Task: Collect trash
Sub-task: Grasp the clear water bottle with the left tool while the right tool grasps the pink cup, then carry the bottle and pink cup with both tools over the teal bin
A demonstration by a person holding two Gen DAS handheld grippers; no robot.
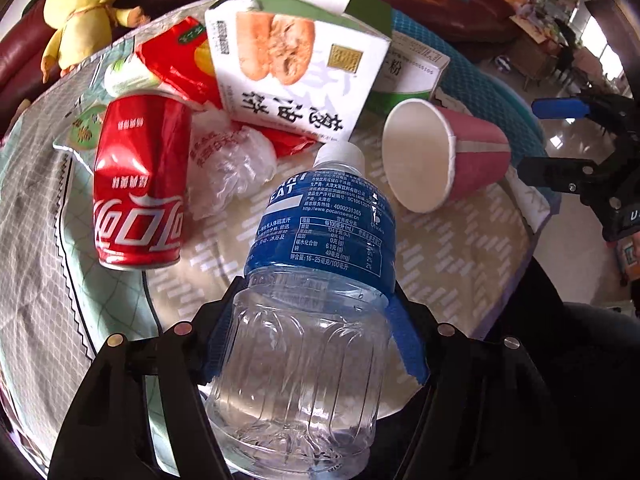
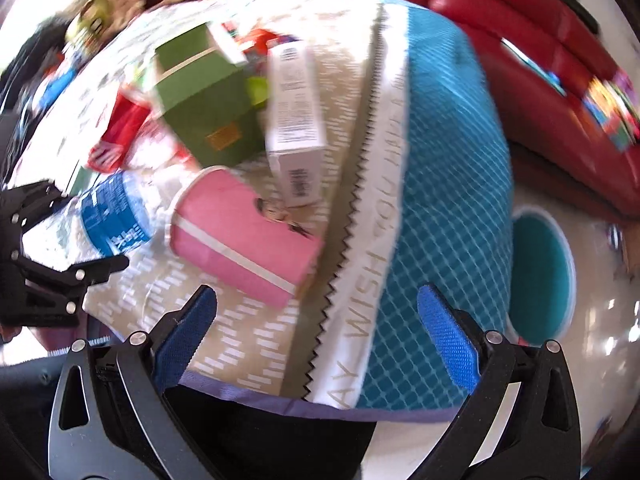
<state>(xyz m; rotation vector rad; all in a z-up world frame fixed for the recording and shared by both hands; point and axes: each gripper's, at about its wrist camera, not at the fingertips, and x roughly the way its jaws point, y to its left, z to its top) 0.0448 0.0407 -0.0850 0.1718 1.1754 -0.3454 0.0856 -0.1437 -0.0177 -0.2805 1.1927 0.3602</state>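
Left tool pinches the clear lower body of a blue-labelled plastic bottle, blue pads pressed on both sides, cap pointing away over the cloth-covered worktop. Beyond the bottle lie a dented red cola can, a crumpled plastic wrapper, a white biscuit box and a pink paper cup on its side. Right tool hangs spread wide, holding nothing, near the worktop edge just short of the cup.
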